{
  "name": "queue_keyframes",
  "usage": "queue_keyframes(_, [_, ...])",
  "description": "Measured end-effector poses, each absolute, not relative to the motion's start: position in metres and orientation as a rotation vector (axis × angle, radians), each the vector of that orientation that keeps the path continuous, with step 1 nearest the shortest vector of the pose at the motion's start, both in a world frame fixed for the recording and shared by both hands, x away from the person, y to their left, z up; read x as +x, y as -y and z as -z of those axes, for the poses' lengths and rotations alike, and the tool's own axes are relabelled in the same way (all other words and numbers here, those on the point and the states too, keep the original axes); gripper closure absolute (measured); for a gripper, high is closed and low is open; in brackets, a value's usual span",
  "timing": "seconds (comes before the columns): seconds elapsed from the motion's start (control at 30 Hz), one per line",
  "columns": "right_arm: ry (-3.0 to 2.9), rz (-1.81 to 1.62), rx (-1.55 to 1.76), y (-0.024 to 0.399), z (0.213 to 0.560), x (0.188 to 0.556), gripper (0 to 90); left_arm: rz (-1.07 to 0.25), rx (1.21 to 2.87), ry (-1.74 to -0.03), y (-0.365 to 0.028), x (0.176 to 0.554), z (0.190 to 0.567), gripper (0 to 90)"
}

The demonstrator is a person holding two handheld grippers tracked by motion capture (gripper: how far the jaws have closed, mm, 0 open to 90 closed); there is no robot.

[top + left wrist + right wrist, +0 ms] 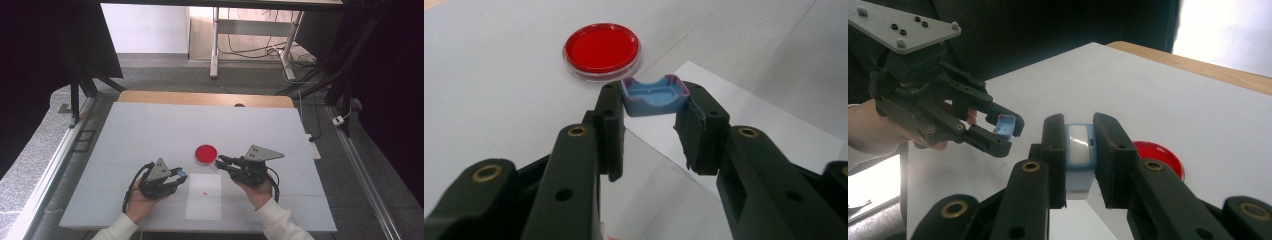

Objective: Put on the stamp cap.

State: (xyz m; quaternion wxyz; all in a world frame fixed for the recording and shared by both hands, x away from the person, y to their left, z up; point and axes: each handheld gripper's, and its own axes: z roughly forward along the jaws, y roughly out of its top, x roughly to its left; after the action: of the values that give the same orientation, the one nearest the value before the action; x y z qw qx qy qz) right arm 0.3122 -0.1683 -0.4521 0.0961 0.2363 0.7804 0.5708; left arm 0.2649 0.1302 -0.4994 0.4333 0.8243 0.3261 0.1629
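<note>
White table (150, 135), red dish (205, 153), paper sheet (204, 200)

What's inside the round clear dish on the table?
The round clear dish holds a flat, even red layer that fills it almost to the rim. Nothing else shows on that layer. What lies beneath the red is covered and cannot be seen.

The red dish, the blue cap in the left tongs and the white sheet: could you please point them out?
red dish (602, 47), left gripper view, middle of its red face
blue cap (654, 96), left gripper view, its hollow inside
white sheet (204, 202), high view, bare lower part
</note>
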Motion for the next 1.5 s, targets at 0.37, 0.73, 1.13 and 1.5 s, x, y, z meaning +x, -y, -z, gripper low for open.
queue_keyframes(0.37, [-2.305, -1.699, 0.703, 0.167, 0.451, 0.311, 75.7, -0.395, 2.078, -0.792, -0.119, 0.271, 0.499, 63.8])
queue_keyframes(0.73, [-2.294, -1.709, 0.708, 0.169, 0.451, 0.312, 75.7, -0.377, 2.085, -0.75, -0.096, 0.281, 0.497, 63.7])
queue_keyframes(1.13, [-2.3, -1.71, 0.706, 0.167, 0.452, 0.312, 75.6, -0.369, 2.088, -0.75, -0.092, 0.282, 0.501, 63.7])
queue_keyframes(1.5, [-2.3, -1.709, 0.698, 0.164, 0.452, 0.31, 75.5, -0.365, 2.108, -0.734, -0.083, 0.282, 0.506, 63.7])
